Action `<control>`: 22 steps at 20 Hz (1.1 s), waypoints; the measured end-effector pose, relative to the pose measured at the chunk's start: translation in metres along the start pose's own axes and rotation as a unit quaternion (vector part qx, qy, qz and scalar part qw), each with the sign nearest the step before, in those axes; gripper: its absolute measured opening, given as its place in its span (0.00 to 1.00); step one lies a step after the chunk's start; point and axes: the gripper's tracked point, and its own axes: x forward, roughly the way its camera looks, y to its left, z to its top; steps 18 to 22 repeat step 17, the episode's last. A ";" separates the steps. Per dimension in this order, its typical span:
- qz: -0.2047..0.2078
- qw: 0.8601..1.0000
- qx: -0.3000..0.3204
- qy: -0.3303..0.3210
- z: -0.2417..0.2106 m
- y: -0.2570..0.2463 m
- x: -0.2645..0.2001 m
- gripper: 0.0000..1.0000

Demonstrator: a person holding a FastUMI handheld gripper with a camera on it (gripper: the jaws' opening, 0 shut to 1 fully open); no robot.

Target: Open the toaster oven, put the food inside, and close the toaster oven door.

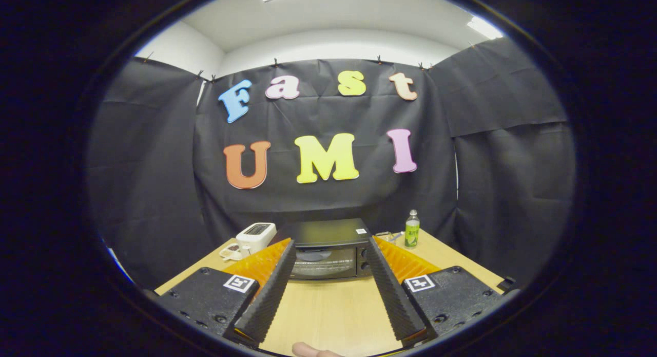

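Gripper (328, 244): 2 fingers spread wide, holding nothing, above the light wooden table (328, 305). Black box-shaped toaster oven (328, 249): far end of table, between and beyond the fingertips, glass door shut. White plastic toaster (255, 237): just left of oven. Green bottle (412, 228): right of oven, upright.

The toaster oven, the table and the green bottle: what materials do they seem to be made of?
Toaster oven: likely black painted metal, matte top, with a shiny glass door.
Table: pale wood or laminate, smooth, faint grain.
Green bottle: probably clear plastic, white cap.
The gripper is open, framing the oven.
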 end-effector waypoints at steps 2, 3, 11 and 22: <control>-0.005 1.000 -0.005 -0.005 0.007 -0.010 -0.006 0.91; -0.010 1.000 -0.008 -0.011 0.013 -0.015 -0.008 0.91; -0.021 0.999 -0.032 -0.038 0.031 -0.021 -0.021 0.91; -0.002 0.999 -0.022 -0.035 0.028 -0.012 -0.022 0.91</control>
